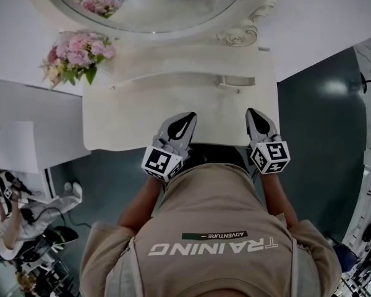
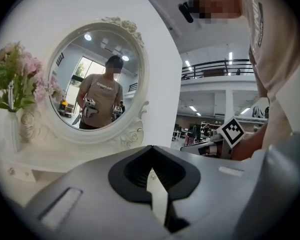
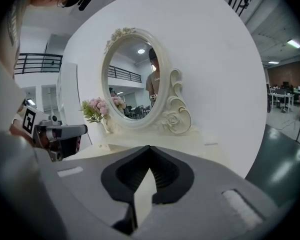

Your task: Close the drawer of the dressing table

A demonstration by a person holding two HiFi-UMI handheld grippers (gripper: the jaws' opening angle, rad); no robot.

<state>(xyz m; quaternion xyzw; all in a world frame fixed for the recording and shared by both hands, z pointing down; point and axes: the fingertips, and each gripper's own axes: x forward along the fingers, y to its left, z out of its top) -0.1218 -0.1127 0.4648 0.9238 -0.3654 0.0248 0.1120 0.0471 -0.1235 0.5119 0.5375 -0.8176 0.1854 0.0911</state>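
Overhead, head view: left gripper (image 1: 190,116) and right gripper (image 1: 252,112) at the dressing table (image 1: 123,122) front edge; drawer presumably beneath it, hidden from me. Left gripper view: jaws clenched, empty. Right gripper view: same. I judge the push pending; next, I press both forward squarely.

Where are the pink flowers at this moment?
In the head view the flowers stand at the left rear corner of the table, just left of the mirror.
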